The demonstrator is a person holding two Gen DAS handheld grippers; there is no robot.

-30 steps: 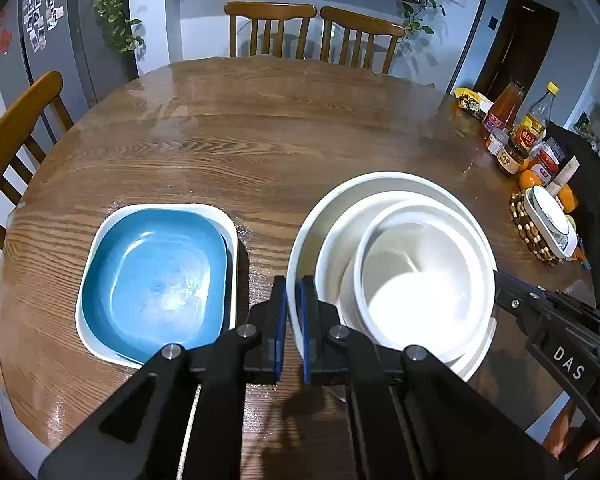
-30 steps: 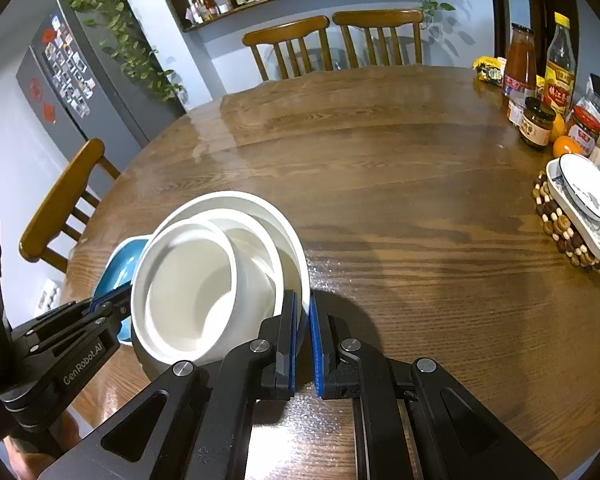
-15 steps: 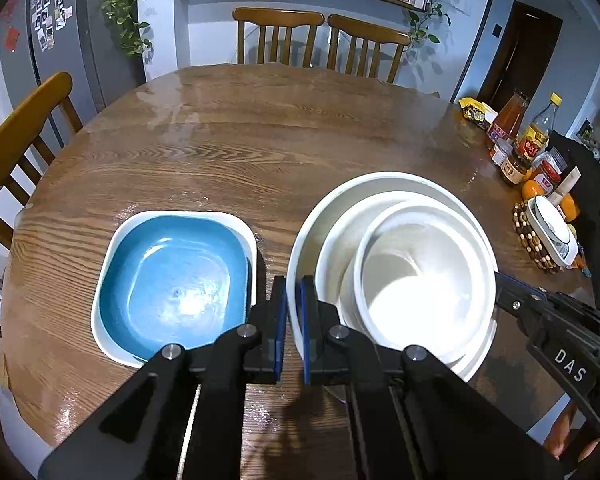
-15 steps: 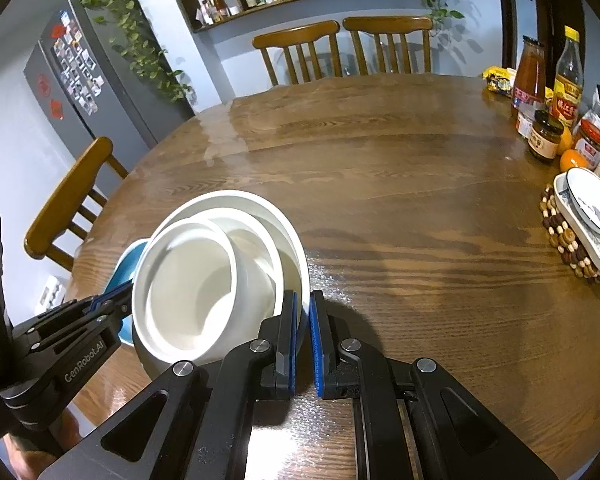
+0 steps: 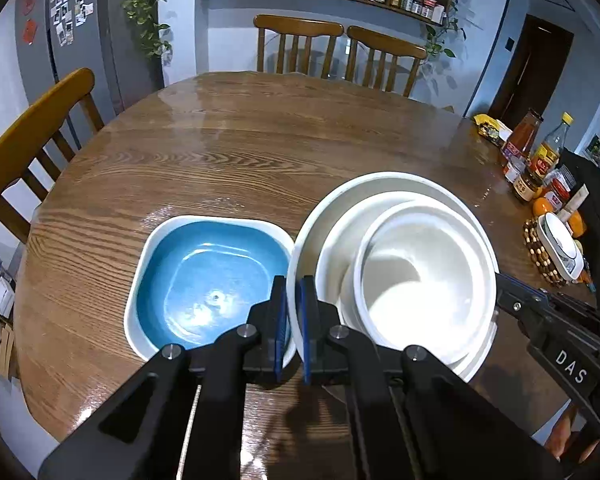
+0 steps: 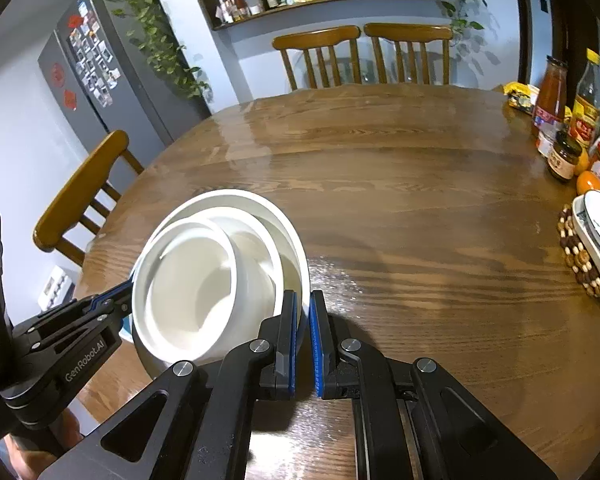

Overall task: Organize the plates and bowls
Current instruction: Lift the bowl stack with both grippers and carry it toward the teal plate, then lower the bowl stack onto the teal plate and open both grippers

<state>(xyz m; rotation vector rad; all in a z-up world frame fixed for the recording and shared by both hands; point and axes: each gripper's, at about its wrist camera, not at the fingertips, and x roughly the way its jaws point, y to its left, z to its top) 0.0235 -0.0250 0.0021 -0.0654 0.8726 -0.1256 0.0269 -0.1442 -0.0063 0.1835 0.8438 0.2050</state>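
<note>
Three nested white bowls form a stack (image 5: 420, 280) that hangs over the round wooden table (image 5: 260, 152), carried between both grippers. My left gripper (image 5: 294, 294) is shut on the left rim of the outer bowl (image 5: 380, 182). My right gripper (image 6: 304, 300) is shut on the opposite rim of that outer bowl (image 6: 236, 196). Each gripper also shows in the other's view: the right gripper (image 5: 504, 282) at the stack's right side, the left gripper (image 6: 118, 298) at its left. A square blue dish with a white edge (image 5: 208, 280) rests on the table directly left of the stack, its right edge tucked under the outer bowl's rim.
Sauce bottles and jars (image 5: 528, 152) and oranges (image 5: 542, 206) crowd the table's right edge. A small white dish on a beaded trivet (image 6: 596, 240) sits near them. Wooden chairs stand at the far side (image 5: 340, 52) and at the left (image 5: 36, 136).
Both grippers have carried the bowl stack leftward and slightly up. The blue dish now lies close against the stack's left rim instead of well apart from it.
</note>
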